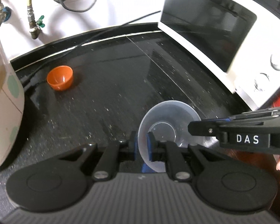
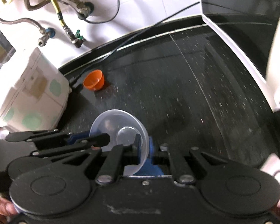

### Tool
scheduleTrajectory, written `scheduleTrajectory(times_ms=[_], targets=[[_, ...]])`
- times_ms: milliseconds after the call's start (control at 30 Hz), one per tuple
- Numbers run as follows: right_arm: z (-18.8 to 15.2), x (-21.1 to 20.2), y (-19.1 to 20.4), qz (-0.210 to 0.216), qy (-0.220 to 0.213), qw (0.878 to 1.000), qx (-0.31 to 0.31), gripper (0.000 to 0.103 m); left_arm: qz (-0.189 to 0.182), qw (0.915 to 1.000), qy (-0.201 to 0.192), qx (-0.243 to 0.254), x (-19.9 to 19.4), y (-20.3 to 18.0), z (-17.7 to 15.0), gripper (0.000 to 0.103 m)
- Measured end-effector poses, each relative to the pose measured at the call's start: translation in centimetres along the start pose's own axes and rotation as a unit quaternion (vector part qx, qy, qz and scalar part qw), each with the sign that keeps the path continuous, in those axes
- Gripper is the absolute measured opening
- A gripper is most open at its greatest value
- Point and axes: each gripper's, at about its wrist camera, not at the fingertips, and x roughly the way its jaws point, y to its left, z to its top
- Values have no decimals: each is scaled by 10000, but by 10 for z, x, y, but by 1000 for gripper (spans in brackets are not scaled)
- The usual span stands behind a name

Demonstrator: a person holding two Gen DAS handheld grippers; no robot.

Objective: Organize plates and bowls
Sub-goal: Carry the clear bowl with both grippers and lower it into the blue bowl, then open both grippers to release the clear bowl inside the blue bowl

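Clear bowl [image 1: 168, 119]: thin, translucent plastic, round, with a wide flared wall and a small flat base; held off the counter and tilted so that its mouth faces away from the cameras. Nothing is in it.
Left gripper [image 1: 142, 145]: black plastic linkage with blue pads; the jaws are pressed together, pinching the near rim of the clear bowl, one pad inside the wall and one outside.
Right gripper [image 2: 144, 147]: same build; the jaws are closed tight on the rim of a clear bowl [image 2: 119, 130], wall between the pads. From its own camera the left gripper [image 2: 87, 140] reaches in at the same bowl from the left side. Both tools probably grip one bowl at opposite rim points, though motion blur makes this uncertain.
Orange bowl [image 1: 60, 77]: small, glossy, opaque plastic, deep and rounded; it sits tilted on the counter near the back edge, well apart from the clear bowl, and is empty.
Counter [image 1: 106, 93]: black polished stone with pale flecks and a thin seam line.
Microwave [image 1: 214, 37]: white case, dark glass door, two round knobs; at the right of the counter.
White appliance [image 1: 3, 97]: rounded cream body with pale green dots; at the left.
Wall [image 1: 102, 0]: white tile carrying metal hoses, valves and a grey cable.
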Motion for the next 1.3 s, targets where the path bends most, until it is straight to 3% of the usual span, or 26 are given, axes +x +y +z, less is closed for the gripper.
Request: scheduleTrajectory(times_ms=[367,767,967,1067,1133,1200,1267,1300], targets=[[-45,-12,0,-96,94,9999,64,9,-95,9996,223,121,-3,-7,-31,10],[-49,2,-3,-111,321,9994,28,9,-53,9990,381,206,8,-16,-36,12],[-50,7,-7,-50,457,9989,15,12,-47,9988,421,237,12,-20,-38,18],[-49,7,-8,-1,489,9988,-7,19,-51,9993,316,217,8,-21,-38,32],[-49,3,-8,-52,410,9991,-47,23,115,9995,194,240,4,-21,-38,52],[-47,-2,-9,-65,331,9994,-95,26,273,9994,46,214,-2,-19,-38,63],[-46,-7,-12,-87,276,9995,-93,41,332,9993,-92,123,-8,-13,-38,71],[-45,-10,-14,-158,200,9996,-120,57,363,9992,-152,72,-11,-10,-38,78]])
